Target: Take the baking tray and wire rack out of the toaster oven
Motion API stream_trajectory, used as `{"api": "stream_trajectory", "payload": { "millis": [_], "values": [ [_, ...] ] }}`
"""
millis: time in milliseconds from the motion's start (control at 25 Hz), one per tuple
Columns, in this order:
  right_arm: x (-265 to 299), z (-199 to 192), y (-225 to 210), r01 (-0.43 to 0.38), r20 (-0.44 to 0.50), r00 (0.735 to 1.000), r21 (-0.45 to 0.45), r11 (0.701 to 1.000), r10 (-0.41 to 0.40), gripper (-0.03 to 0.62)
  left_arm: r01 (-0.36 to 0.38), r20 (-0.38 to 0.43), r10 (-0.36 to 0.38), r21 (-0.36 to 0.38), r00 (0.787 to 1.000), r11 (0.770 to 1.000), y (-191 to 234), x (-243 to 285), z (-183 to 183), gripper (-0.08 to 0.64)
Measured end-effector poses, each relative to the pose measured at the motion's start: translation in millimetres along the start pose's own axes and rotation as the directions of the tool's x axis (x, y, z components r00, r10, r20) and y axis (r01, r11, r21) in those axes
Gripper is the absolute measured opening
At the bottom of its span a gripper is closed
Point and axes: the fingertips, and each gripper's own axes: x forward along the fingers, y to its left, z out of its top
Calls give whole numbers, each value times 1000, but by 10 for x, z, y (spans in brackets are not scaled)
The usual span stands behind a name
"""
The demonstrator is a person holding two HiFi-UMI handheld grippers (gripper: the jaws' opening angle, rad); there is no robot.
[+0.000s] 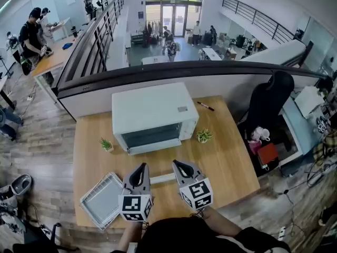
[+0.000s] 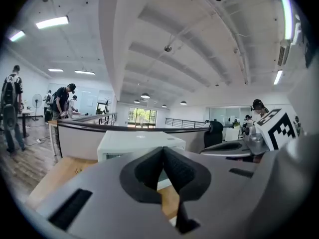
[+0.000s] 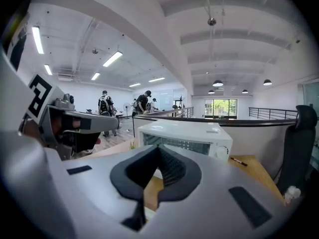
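The white toaster oven [image 1: 154, 115] stands at the back middle of the wooden table [image 1: 231, 157], its glass door facing me. A grey baking tray with a wire grid across it [image 1: 102, 199] lies at the table's front left corner. My left gripper [image 1: 141, 168] and right gripper [image 1: 178, 166] hover side by side in front of the oven, both shut and holding nothing. In the left gripper view the oven [image 2: 124, 142] shows beyond the shut left gripper [image 2: 163, 151]. In the right gripper view the oven [image 3: 184, 136] lies past the shut right gripper [image 3: 158, 151].
A small potted plant [image 1: 107, 144] sits left of the oven and another [image 1: 204, 136] right of it. A pen [image 1: 206, 106] lies at the back right. A pale strip [image 1: 160, 179] lies between the grippers. A black chair [image 1: 271, 107] stands right of the table.
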Motion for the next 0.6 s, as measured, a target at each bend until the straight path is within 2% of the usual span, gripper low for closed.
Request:
{"api": "stream_trajectory", "payload": {
  "millis": [320,600],
  "values": [
    [-125,463,-43,14,136,991,-73,997,-4,6,-44,113,41,19,993,999,-5,-95,394,23],
    [-130,566,-62,9,170,985,-78,997,4,6,-57,117,55,11,992,998,19,-70,408,23]
  ]
}}
